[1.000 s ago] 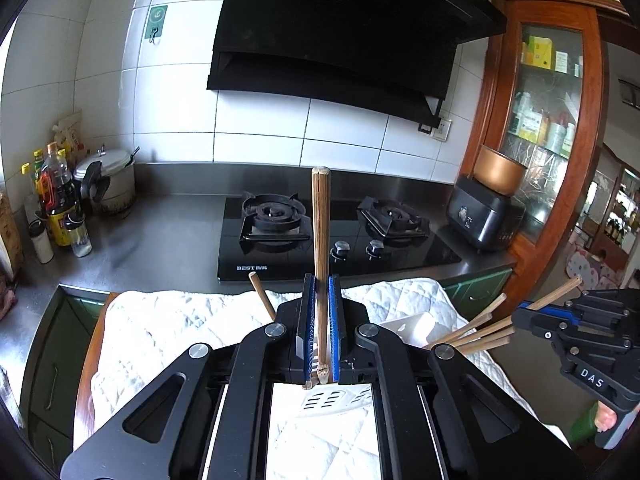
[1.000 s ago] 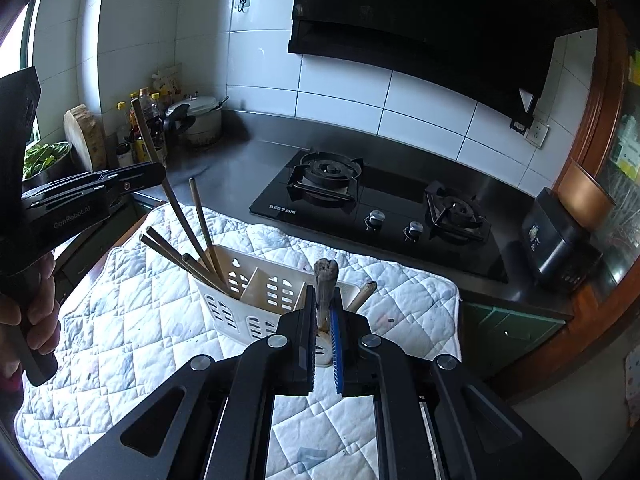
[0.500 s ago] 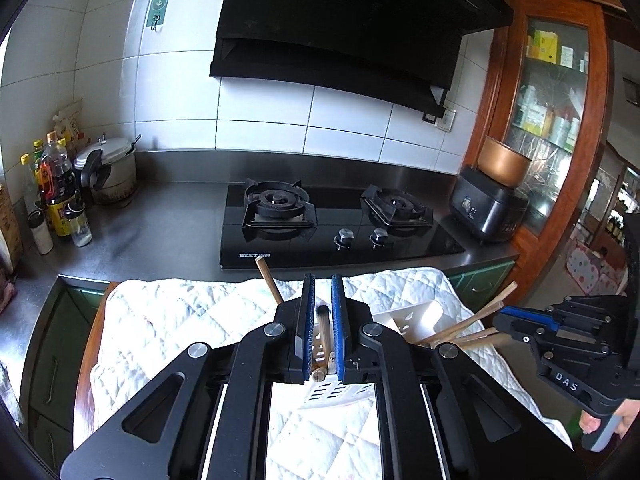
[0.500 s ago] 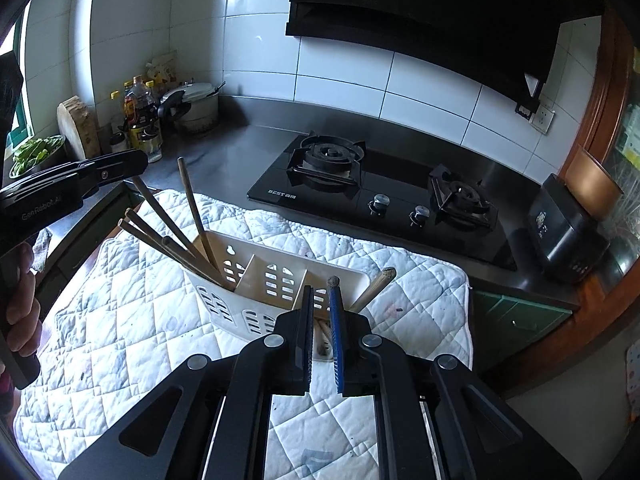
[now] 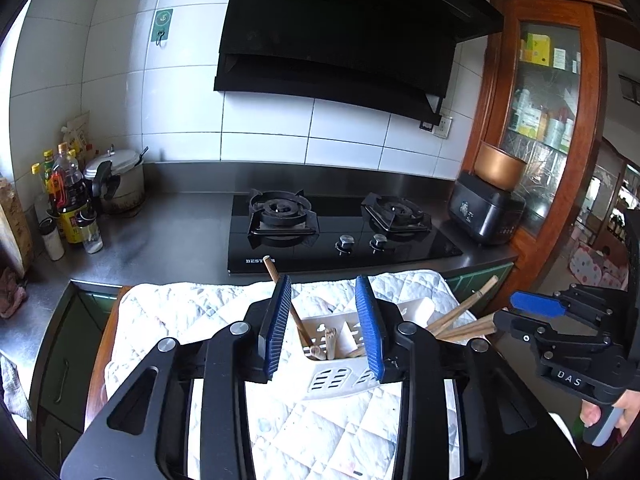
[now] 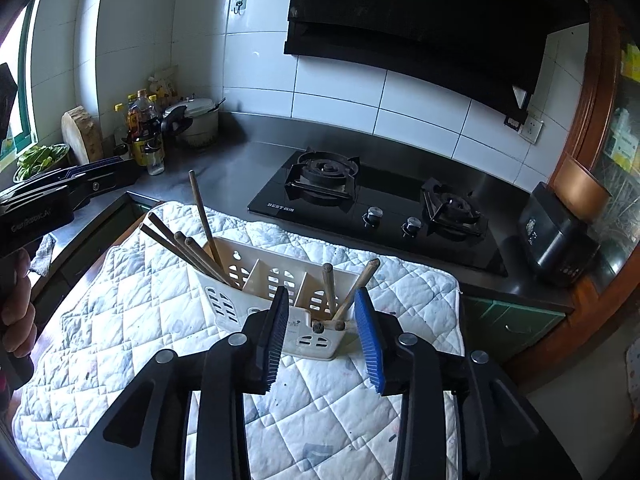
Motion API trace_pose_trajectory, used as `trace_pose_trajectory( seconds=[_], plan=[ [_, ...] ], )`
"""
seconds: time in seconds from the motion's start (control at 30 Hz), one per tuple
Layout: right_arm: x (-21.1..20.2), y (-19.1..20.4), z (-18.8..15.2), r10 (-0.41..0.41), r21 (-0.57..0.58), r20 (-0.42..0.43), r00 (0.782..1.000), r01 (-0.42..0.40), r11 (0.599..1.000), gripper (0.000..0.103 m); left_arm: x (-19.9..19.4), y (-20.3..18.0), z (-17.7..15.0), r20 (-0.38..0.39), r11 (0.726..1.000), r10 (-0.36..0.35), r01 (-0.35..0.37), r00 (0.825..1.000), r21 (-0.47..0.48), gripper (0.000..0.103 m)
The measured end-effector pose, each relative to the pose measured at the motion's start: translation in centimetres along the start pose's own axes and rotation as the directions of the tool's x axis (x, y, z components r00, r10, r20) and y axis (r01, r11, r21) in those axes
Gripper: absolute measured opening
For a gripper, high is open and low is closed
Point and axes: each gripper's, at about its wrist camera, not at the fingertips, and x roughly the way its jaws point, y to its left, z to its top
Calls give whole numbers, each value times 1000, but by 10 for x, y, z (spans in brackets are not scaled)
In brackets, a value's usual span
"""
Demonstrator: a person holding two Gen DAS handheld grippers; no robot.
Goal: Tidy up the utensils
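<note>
Both hand-held grippers hang over the white utensil caddy [image 6: 256,280], jaws just opened and nothing between the pads: the left hand-held gripper [image 5: 326,324] above one end compartment, the right hand-held gripper [image 6: 322,332] above the other, presumably so each stick falls straight in; two wooden sticks [image 6: 352,288] lean in the near compartment, a chopstick bundle [image 6: 188,244] in the far one; the quilted mat [image 6: 120,320] beneath cushions the tabletop; beyond the caddy lies the gas hob [image 6: 376,204].

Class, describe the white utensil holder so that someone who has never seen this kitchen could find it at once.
Find the black gas hob; in front of it lies a white quilted cloth. On the cloth stands the utensil holder, a slotted white box with compartments and wooden sticks poking out, unlike anything nearby.
</note>
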Motion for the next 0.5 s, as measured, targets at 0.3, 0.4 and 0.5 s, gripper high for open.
trace_pose_trajectory(
  seconds=[0.3,0.4,0.5],
  plan=[
    [-36,0,-18,-36,35,69,997,33,999,73,-43,-10,-12,49,999,27,-29,998,38,62],
    [-46,0,-27,-26,62,85,996,21,998,82,-58,-12,-21,70,998,30,-33,997,46,74],
    [-53,3,-39,-24,74,95,995,17,997,88,-71,-17,-30,88,996,39,-45,995,72,79]
  ],
)
